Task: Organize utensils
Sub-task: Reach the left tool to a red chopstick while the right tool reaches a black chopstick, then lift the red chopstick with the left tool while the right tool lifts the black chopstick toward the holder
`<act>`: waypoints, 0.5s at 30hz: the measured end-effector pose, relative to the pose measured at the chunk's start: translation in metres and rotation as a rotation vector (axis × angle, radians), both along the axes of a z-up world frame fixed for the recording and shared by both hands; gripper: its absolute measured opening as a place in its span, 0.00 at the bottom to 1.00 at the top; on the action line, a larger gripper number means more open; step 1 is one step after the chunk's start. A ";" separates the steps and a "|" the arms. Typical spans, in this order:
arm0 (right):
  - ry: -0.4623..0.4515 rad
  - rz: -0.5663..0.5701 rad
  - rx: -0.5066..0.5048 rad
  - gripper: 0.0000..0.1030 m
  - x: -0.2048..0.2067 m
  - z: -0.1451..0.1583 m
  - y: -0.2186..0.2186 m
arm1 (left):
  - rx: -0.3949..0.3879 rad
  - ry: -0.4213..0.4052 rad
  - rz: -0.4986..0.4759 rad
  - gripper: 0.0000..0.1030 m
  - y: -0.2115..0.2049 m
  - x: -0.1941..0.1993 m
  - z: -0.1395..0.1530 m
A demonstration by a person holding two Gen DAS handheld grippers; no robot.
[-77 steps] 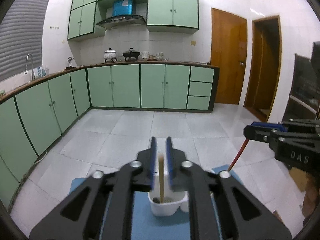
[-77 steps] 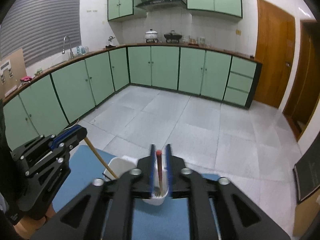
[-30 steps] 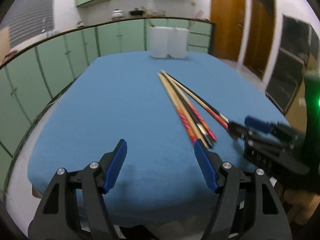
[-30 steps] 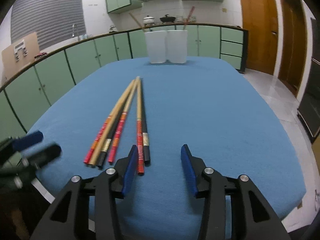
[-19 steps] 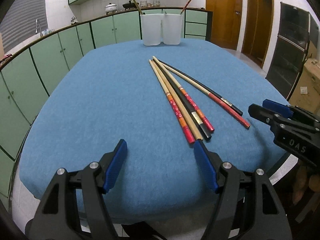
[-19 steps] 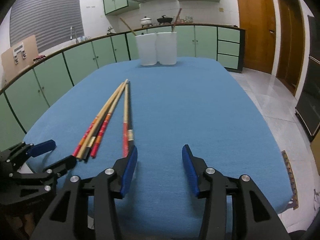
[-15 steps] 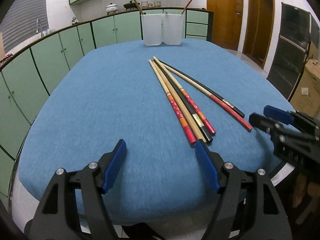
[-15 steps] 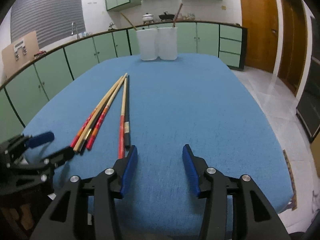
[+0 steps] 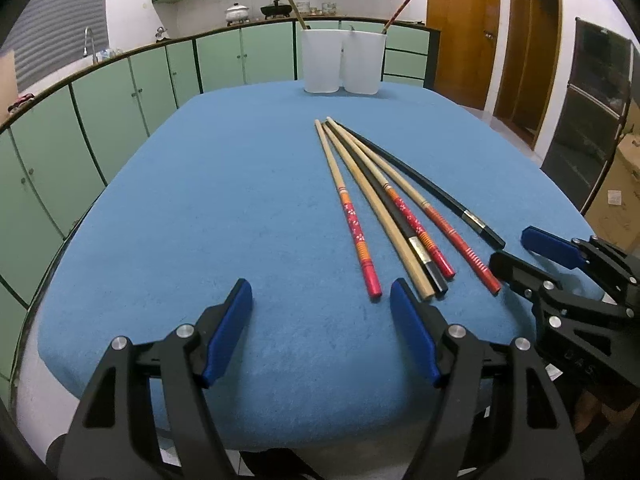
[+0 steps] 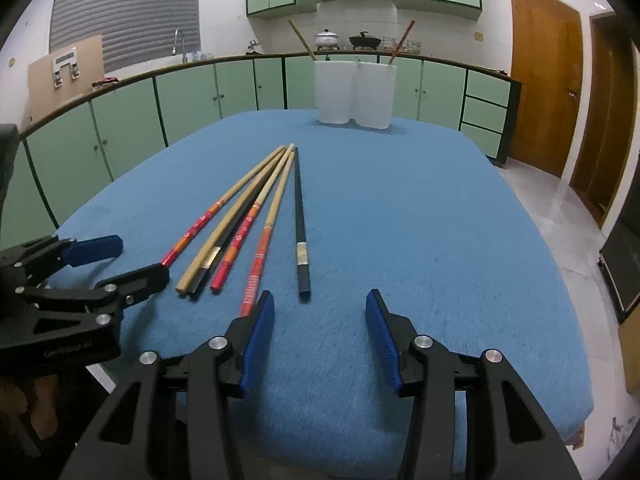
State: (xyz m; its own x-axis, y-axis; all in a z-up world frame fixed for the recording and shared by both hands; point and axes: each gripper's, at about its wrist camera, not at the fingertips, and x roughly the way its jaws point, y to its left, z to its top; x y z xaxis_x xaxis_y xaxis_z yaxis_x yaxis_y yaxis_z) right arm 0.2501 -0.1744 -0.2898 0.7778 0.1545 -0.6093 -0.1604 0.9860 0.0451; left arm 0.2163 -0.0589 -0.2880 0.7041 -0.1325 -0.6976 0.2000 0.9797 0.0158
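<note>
Several chopsticks (image 9: 384,216) lie fanned out on the blue table (image 9: 200,200), some wooden with red ends, some black (image 10: 299,216). At the far end stand two white cups (image 9: 322,62) (image 9: 363,64), each with one chopstick leaning in it. My left gripper (image 9: 320,286) hovers open over the near edge, its right pad just short of the red chopstick ends. My right gripper (image 10: 320,296) is beside it, its jaws closing a little with nothing between them. The black chopstick's end lies just ahead of its gap.
The table edge runs close under both grippers. Green kitchen cabinets (image 9: 120,88) line the left and back walls. Wooden doors (image 9: 460,28) are at the right. Bare blue cloth (image 10: 440,220) spreads right of the chopsticks.
Both grippers, earlier shut on a chopstick each above the cups, have let go and drawn back to the near edge. Those chopsticks now stand in the cups.
</note>
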 end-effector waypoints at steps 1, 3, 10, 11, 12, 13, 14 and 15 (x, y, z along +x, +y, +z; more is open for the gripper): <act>-0.006 0.010 -0.004 0.39 0.001 -0.001 0.002 | -0.003 -0.002 0.002 0.68 0.000 0.002 -0.001; -0.021 0.036 -0.006 0.33 0.003 -0.002 0.004 | -0.006 -0.006 0.009 0.63 0.001 0.005 -0.002; -0.031 -0.002 -0.012 0.07 0.010 -0.003 -0.005 | -0.043 -0.010 0.051 0.07 0.011 0.017 -0.001; -0.031 -0.019 -0.013 0.07 0.009 -0.003 -0.008 | -0.045 -0.010 0.055 0.07 0.012 0.017 -0.001; -0.027 -0.045 -0.002 0.07 0.008 -0.003 -0.012 | -0.045 -0.012 0.060 0.07 0.012 0.016 -0.001; -0.024 -0.063 0.004 0.07 0.007 -0.003 -0.015 | -0.042 -0.016 0.071 0.06 0.013 0.014 0.000; -0.023 -0.082 0.005 0.07 0.006 -0.003 -0.017 | -0.043 -0.019 0.076 0.06 0.013 0.012 0.000; -0.023 -0.100 0.002 0.07 0.004 -0.002 -0.019 | -0.040 -0.022 0.082 0.05 0.012 0.010 0.000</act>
State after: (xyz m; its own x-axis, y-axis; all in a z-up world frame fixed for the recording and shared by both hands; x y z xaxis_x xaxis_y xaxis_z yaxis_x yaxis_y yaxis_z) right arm 0.2544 -0.1935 -0.2921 0.8031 0.0769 -0.5908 -0.0624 0.9970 0.0450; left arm 0.2268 -0.0466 -0.2879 0.7285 -0.1014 -0.6775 0.1195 0.9926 -0.0200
